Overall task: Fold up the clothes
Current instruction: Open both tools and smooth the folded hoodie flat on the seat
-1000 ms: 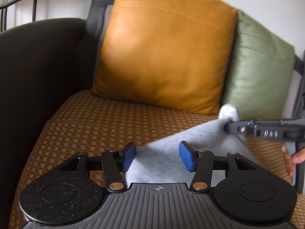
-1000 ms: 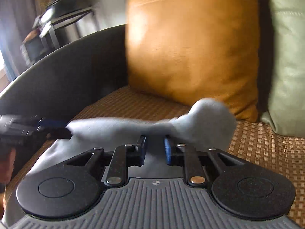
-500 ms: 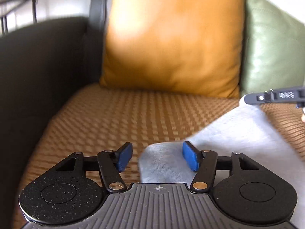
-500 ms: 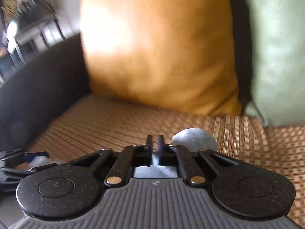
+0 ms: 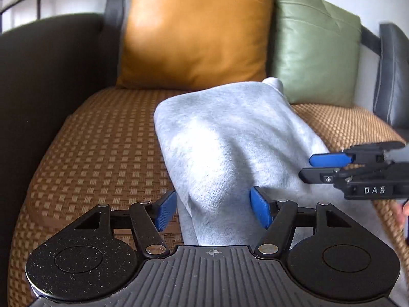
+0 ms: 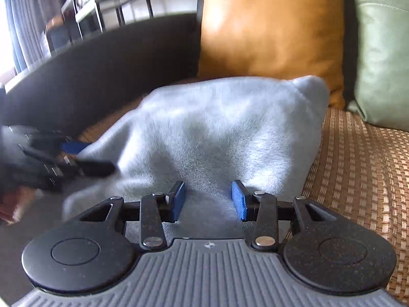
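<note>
- 0.5 s ago my right hand-held gripper [image 6: 207, 202] was clenched on the grey garment [image 5: 230, 138]; now released.
- Left hand-held gripper [image 5: 213, 211] also released.
- Garment now lies doubled on the sofa seat [image 5: 102, 148]: 1 fold looks laid.

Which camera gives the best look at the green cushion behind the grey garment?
The left wrist view: the green cushion shows nearly whole and sharp, leaning beside the orange cushion behind the grey garment. The right wrist view catches only its left part, cut off by the frame's right edge.
</note>
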`<state>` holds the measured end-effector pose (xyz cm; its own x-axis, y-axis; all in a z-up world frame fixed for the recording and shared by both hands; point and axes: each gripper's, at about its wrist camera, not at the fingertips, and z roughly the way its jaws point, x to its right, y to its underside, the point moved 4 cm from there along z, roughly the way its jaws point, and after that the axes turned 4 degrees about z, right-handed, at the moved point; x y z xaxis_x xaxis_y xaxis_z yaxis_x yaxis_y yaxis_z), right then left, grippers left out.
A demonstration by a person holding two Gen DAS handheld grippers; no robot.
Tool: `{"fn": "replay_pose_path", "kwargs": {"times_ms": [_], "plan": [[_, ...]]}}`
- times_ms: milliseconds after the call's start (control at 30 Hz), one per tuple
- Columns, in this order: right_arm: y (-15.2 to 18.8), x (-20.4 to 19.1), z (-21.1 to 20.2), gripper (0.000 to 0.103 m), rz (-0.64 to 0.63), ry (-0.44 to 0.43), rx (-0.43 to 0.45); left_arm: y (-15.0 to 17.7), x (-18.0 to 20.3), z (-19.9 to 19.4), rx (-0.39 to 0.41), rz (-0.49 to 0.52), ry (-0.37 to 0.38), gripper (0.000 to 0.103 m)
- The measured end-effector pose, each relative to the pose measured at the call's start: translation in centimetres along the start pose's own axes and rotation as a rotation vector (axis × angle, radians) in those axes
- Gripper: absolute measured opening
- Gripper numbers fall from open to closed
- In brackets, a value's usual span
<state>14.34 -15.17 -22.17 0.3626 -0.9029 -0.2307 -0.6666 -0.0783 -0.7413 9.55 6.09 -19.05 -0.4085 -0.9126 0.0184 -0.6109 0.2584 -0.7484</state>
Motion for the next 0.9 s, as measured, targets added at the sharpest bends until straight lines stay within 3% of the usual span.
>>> {"fn": "replay_pose_path", "kwargs": {"times_ms": [167, 233, 367, 467, 567, 633, 733, 900], "plan": [[0.0, -1.6, -6.0, 0.045, 0.014, -0.053, 0.052, 0.4, 0.8, -5.0, 0.012, 0.029, -0.016, 0.071], [1.7, -3.1, -8.1, 0.045, -0.004, -0.078, 0.055, 1.9, 1.7, -6.9, -0.008, 0.063, -0.011, 0.072], [6.6, -6.1, -9.9, 0.045, 0.002, -0.105, -0.01, 7.3, 3.1, -7.8, -0.082, 0.113, -0.072, 0.069], [10.4, -7.5, -9.7, 0.047, 0.03, -0.092, -0.065, 10.1, 2.8, -8.0, -0.048, 0.023, -0.086, 0.069], [11.4, -8.6, -10.8, 0.052, 0.014, -0.079, -0.06, 11.1, 2.5, -9.0, -0.013, -0.063, -0.09, 0.072], [11.0, -8.2, -12.9, 0.056, 0.089, -0.096, -0.032, 11.5, 2.1, -10.1, -0.01, -0.121, -0.074, 0.075], [11.3, -6.6, -16.2, 0.07, 0.214, -0.105, 0.022, 12.7, 1.6, -10.9, -0.014, -0.218, -0.025, 0.075], [15.0, -3.8, -18.0, 0.071, 0.466, -0.176, -0.047, 14.9, 0.9, -11.8, -0.02, -0.377, 0.064, 0.077]]}}
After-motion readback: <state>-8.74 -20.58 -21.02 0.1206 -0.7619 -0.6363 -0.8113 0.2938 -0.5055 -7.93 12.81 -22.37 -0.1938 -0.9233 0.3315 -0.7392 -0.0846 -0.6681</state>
